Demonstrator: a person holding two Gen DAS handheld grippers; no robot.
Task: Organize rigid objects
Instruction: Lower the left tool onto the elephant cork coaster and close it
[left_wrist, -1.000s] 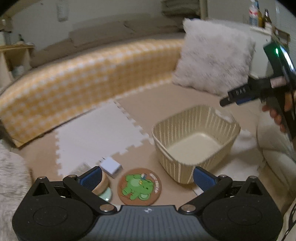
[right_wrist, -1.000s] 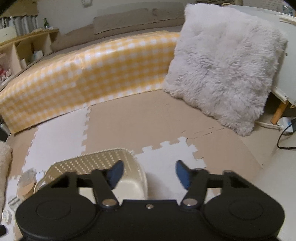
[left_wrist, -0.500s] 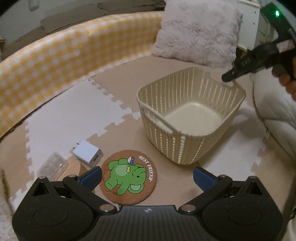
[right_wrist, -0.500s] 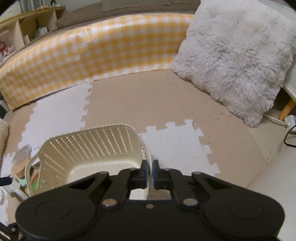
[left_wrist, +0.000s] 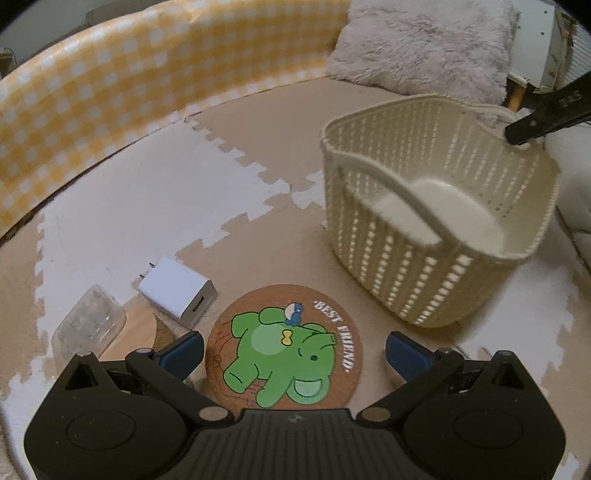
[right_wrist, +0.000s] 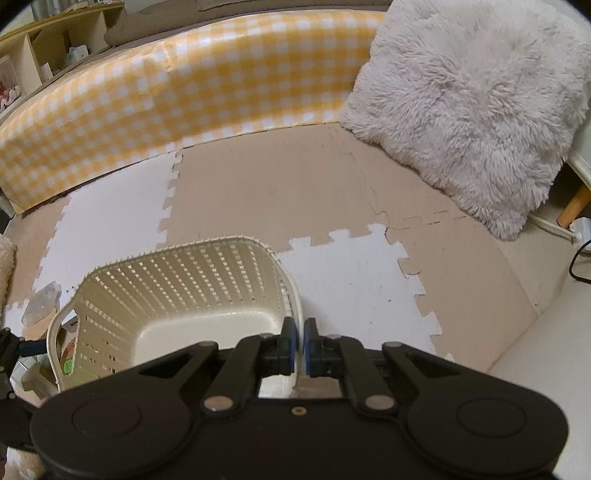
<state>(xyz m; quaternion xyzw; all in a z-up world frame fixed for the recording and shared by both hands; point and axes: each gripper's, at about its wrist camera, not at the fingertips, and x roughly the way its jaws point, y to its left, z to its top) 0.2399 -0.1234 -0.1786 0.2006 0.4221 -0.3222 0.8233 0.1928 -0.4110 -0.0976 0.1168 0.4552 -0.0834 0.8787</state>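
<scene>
My right tool (right_wrist: 299, 341) stayed pinched on the near rim of the cream basket (right_wrist: 192, 280), which had tilted and swung closer since half a second before. My left tool (left_wrist: 293, 352) remained spread, now lower over the elephant coaster (left_wrist: 284, 356), beside the white charger (left_wrist: 177, 291) on the floor mat (left_wrist: 110, 221).

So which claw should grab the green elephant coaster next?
Probably the left claw. It is open with the coaster lying right between its fingers, close in front. The right claw is shut on the basket rim, so it looks busy holding that.
</scene>
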